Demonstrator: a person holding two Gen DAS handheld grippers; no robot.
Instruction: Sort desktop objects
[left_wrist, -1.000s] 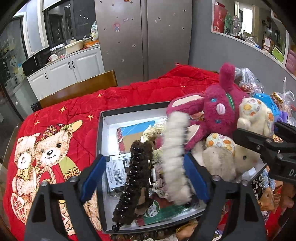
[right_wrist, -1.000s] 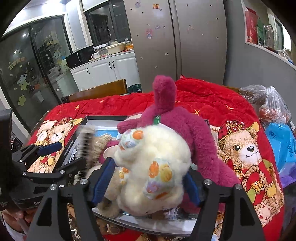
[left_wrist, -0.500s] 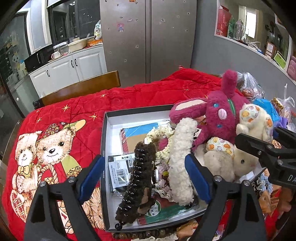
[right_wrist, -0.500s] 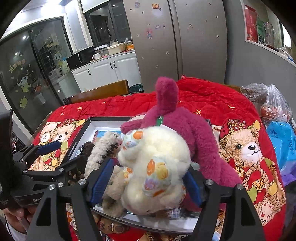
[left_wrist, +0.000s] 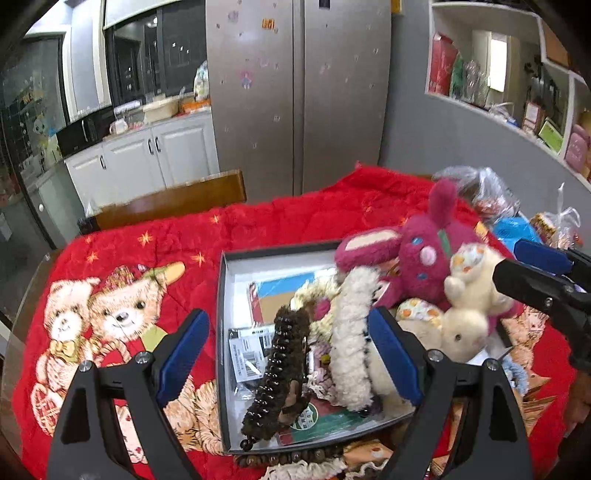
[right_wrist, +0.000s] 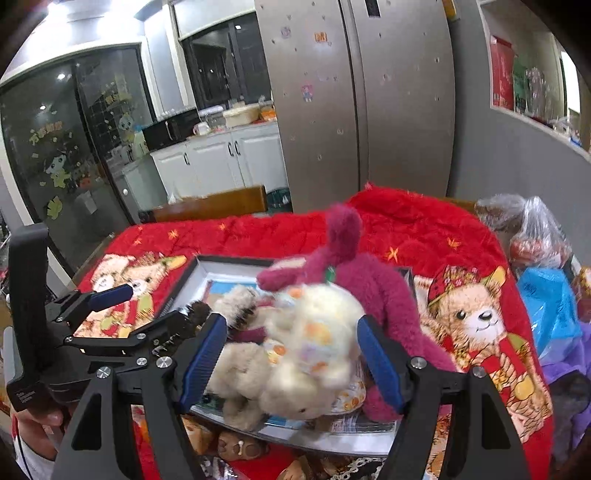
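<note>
Both tongs released — left tongs (left_wrist: 288, 354) above the box (left_wrist: 236, 266), right tongs (right_wrist: 291, 360) straddling, not pinching, the cream plush (right_wrist: 310, 350).

Quilted red cloth cover (left_wrist: 280, 229) with printed bears, soft and matt. Shallow cardboard box (left_wrist: 221, 332) — dark matt rim, pale smooth inside. Fuzzy magenta plush toy (left_wrist: 424, 251); cream plush toy (right_wrist: 310, 343), woolly with printed cloth patches. Shaggy cream hair clip (left_wrist: 351, 332) and bristly dark brown hair clip (left_wrist: 280, 369). Glossy paper labels (left_wrist: 247, 350). Matt black plastic gripper arms, blue ribbed pads (left_wrist: 183, 350) — rubbery. Brushed steel fridge (right_wrist: 362, 99); polished wood chair back (left_wrist: 173, 201); crinkly clear plastic bags (right_wrist: 532, 229).
</note>
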